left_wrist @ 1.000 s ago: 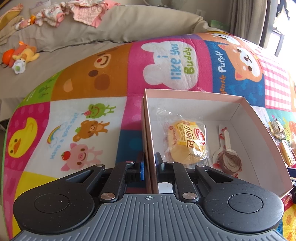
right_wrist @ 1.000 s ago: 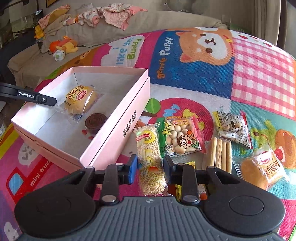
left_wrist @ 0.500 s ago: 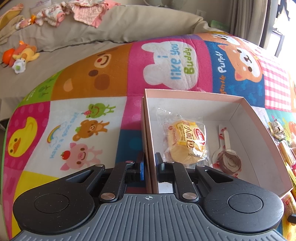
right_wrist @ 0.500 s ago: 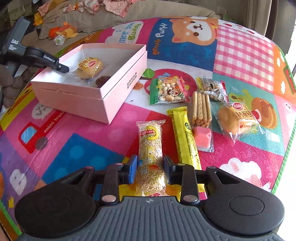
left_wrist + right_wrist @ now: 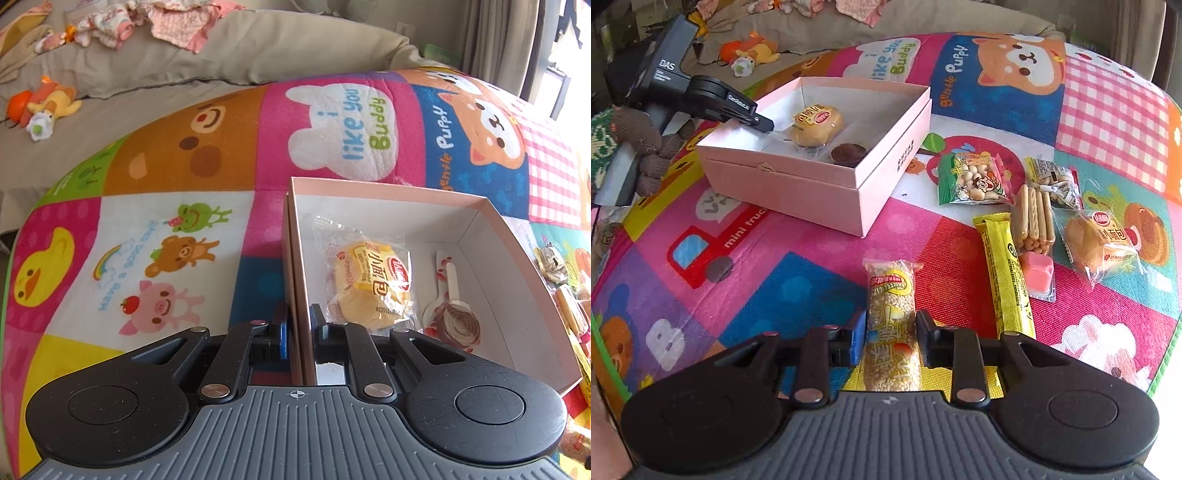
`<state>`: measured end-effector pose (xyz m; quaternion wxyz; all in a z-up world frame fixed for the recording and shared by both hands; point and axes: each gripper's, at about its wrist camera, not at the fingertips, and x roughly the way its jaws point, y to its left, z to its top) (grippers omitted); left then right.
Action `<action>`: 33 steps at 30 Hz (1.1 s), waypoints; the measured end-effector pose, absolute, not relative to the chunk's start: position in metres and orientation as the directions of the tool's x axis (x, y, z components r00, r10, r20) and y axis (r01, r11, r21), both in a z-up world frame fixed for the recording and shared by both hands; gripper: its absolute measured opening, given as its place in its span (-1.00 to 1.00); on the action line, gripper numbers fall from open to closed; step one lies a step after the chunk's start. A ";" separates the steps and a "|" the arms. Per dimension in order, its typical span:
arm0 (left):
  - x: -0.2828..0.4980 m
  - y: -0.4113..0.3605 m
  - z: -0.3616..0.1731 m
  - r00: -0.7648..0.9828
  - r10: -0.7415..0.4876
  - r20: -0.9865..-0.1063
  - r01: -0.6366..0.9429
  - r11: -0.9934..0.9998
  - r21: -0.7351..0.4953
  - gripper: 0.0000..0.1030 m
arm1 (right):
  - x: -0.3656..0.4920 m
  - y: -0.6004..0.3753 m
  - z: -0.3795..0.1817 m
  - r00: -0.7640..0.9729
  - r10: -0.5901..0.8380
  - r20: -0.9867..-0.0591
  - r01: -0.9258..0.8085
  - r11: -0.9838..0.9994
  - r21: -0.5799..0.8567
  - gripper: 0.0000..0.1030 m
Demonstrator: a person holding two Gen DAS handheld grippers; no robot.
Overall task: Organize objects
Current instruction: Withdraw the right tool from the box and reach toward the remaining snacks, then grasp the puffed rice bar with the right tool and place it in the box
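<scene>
My left gripper (image 5: 298, 330) is shut on the near left wall of the open pink box (image 5: 391, 192), one finger inside and one outside. The box holds a wrapped bread bun (image 5: 369, 284) and a swirl lollipop (image 5: 456, 321). In the right wrist view my right gripper (image 5: 891, 332) is shut on a clear-wrapped puffed rice bar (image 5: 892, 314), held above the play mat. The box (image 5: 798, 181) lies to the upper left there, with the left gripper (image 5: 727, 105) on its far wall.
Loose snacks lie on the mat right of the box: a green biscuit bag (image 5: 971, 179), a yellow bar (image 5: 1006, 277), stick biscuits (image 5: 1034, 218), a pink jelly cup (image 5: 1038, 271), a wrapped bun (image 5: 1097, 243). A sofa (image 5: 184, 66) with toys borders the mat.
My right gripper has lifted and pulled back from the snack pile with the rice bar in it, so the box now lies farther away. The left gripper has stayed on the box wall.
</scene>
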<state>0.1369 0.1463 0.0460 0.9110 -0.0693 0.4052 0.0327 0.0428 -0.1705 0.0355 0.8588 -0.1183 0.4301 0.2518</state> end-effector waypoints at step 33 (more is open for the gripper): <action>0.134 0.149 0.045 0.680 -0.022 -0.733 -0.123 0.982 -0.143 -0.72 | 0.018 -0.144 0.021 0.424 0.318 -0.848 -0.611 0.791 -0.009 -0.34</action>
